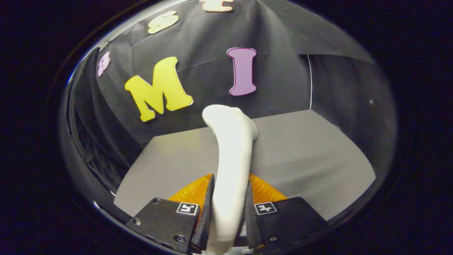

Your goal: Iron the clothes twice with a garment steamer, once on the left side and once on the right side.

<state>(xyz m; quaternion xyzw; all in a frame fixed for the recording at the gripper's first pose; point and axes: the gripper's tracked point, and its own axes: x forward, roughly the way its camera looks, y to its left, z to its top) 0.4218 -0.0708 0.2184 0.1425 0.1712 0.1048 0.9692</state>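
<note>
The gripper point(228, 198) had both fingers pinched on the steamer point(231, 156), one on each side of its white handle. The steamer rose from betw. the fingers and curved up and away, its head ending above the bench's point(311, 156) far edge, approx. at the middle of that edge, against the booth wall point(283, 81). An orange ribbed part point(193, 191) showed just behind the fingers, on both sides of the handle (couldn't tell what it was). Bench top was grey, w/ its far right corner meeting the wall.
</note>
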